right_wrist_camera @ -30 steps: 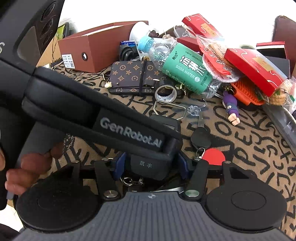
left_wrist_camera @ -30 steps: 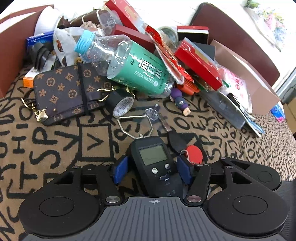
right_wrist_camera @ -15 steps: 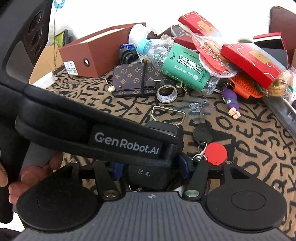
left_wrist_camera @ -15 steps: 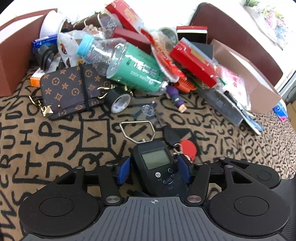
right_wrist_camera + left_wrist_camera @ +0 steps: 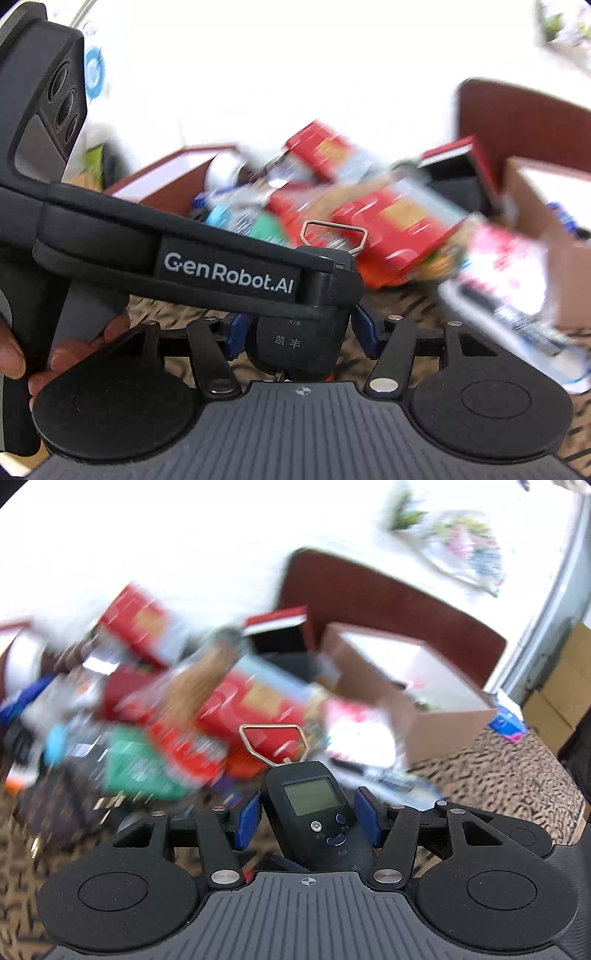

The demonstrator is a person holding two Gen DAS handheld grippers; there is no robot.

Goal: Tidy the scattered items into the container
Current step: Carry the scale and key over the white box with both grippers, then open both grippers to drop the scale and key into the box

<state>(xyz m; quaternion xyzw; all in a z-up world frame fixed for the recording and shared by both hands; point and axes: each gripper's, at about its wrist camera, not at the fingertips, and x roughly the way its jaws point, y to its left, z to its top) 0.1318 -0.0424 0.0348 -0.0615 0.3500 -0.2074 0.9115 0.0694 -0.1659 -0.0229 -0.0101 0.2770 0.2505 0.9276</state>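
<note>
My left gripper (image 5: 308, 814) is shut on a black handheld digital scale (image 5: 314, 812) with a grey screen and a metal loop (image 5: 272, 740) on top, held up above the table. My right gripper (image 5: 299, 332) closes on the lower end of the same scale (image 5: 295, 341), underneath the left gripper's body (image 5: 229, 273). An open brown cardboard box (image 5: 410, 686) stands at the right, also in the right wrist view (image 5: 546, 221). A blurred heap of red boxes (image 5: 255, 701), a green bottle (image 5: 136, 768) and packets lies behind.
A brown patterned pouch (image 5: 55, 805) lies at the left on the letter-patterned cloth (image 5: 517, 771). A dark red chair back (image 5: 388, 605) stands behind the box. A second brown box (image 5: 173, 184) sits at the far left. Both views are motion-blurred.
Both grippers have lifted the scale off the cloth and tilted upward; the keys and red tag that lay beside it are out of view. The heap now sits lower and blurred.
</note>
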